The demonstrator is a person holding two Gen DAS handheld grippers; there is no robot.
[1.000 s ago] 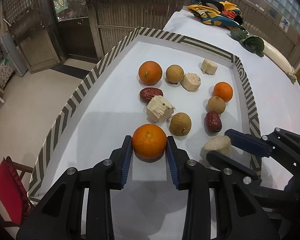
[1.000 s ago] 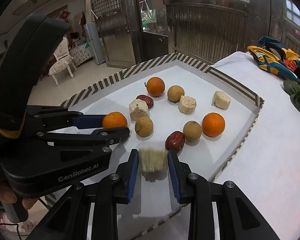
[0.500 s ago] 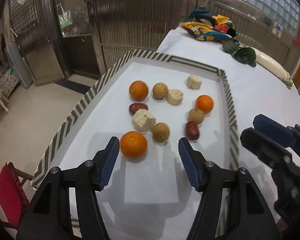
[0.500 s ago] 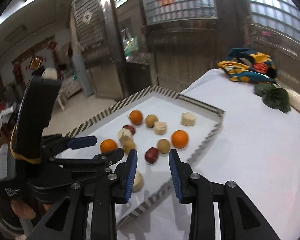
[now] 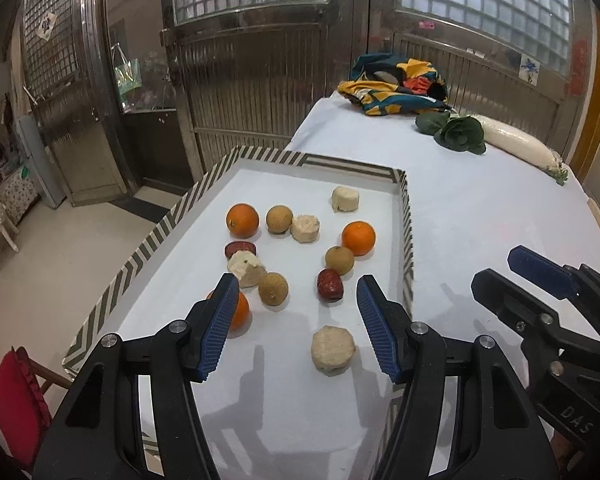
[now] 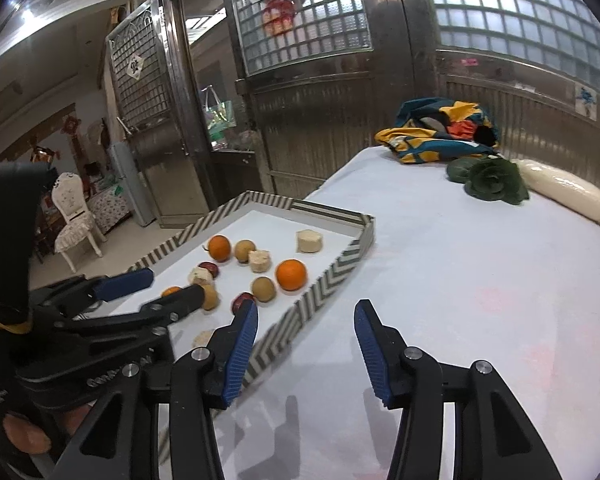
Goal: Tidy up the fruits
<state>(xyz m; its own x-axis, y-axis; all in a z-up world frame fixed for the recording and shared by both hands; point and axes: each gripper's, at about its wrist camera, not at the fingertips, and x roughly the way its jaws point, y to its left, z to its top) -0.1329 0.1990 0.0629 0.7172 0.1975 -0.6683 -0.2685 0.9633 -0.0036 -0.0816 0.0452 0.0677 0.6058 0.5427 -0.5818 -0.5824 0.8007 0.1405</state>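
A striped-rim tray (image 5: 407, 240) holds oranges, longans, red dates and pale chunks. My left gripper (image 5: 296, 292) hovers open above the tray's near end with nothing between its fingers. One orange (image 5: 241, 314) lies partly hidden behind its left finger, and a pale chunk (image 5: 333, 349) lies free below its right finger. My right gripper (image 6: 306, 312) is over the white tablecloth just right of the tray rim (image 6: 324, 292). Its jaws are opening and hold nothing. The left gripper (image 6: 172, 284) also shows in the right wrist view, over the fruit.
Further back on the table lie a colourful cloth (image 5: 396, 84), a green leafy vegetable (image 5: 460, 132) and a white radish (image 5: 516, 144). A red chair (image 5: 12, 392) stands by the tray's left corner. Metal doors are behind the table.
The left gripper let go of the orange and the right let go of the pale chunk. Both drew back and rose. The right one swung right, off the tray.
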